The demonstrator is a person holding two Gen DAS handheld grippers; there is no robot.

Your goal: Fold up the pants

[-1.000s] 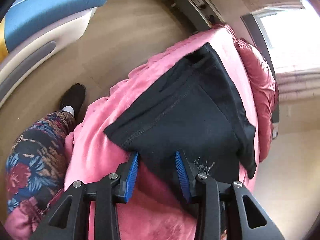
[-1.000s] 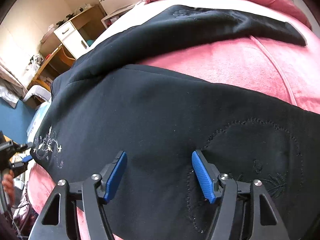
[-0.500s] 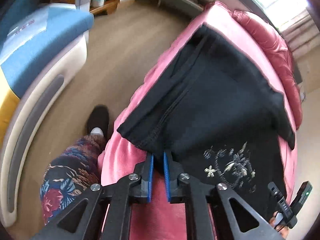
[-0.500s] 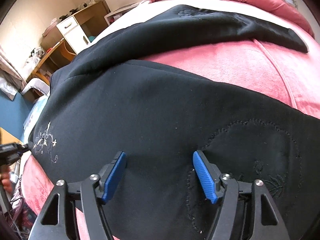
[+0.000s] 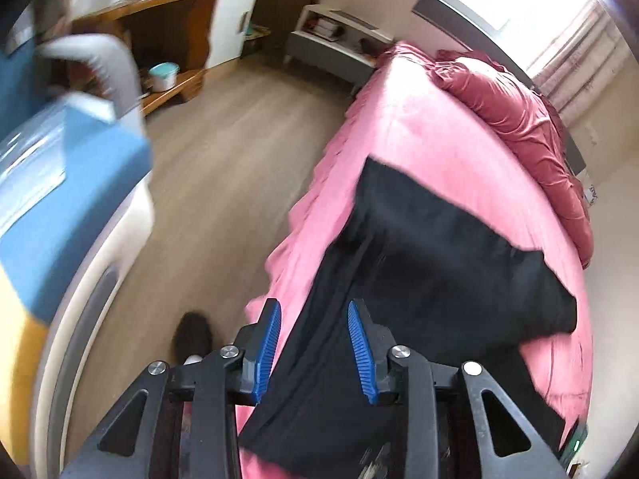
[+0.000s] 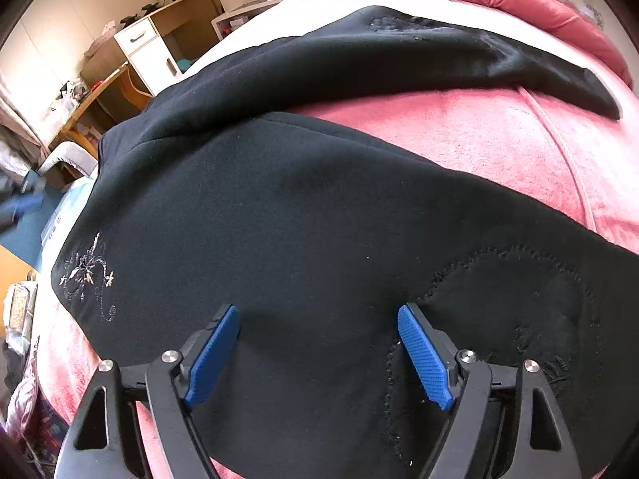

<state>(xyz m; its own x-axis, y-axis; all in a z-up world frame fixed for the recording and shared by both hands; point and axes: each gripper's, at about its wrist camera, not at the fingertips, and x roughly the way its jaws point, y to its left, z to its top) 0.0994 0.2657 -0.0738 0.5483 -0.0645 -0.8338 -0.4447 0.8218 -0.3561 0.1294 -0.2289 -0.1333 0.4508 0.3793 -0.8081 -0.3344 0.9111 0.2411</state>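
Observation:
Black pants (image 5: 431,263) lie spread on a pink bed (image 5: 419,135); in the right wrist view the pants (image 6: 303,215) fill most of the frame, with pale embroidery (image 6: 86,275) near their left edge. My left gripper (image 5: 315,347) is open above the pants' edge at the bed's side, holding nothing. My right gripper (image 6: 317,351) is open, low over the wide black cloth, with its blue pads apart and nothing between them.
A red quilt (image 5: 519,119) is bunched along the far side of the bed. A wood floor (image 5: 223,167), a blue and white piece of furniture (image 5: 60,199), a wooden desk (image 5: 167,40) and a low shelf (image 5: 335,40) lie to the left. A dark shoe (image 5: 191,331) is by the bed.
My left gripper shut on the pants' edge half a second ago, then opened and rose, letting the cloth go. The right gripper has stayed open in place.

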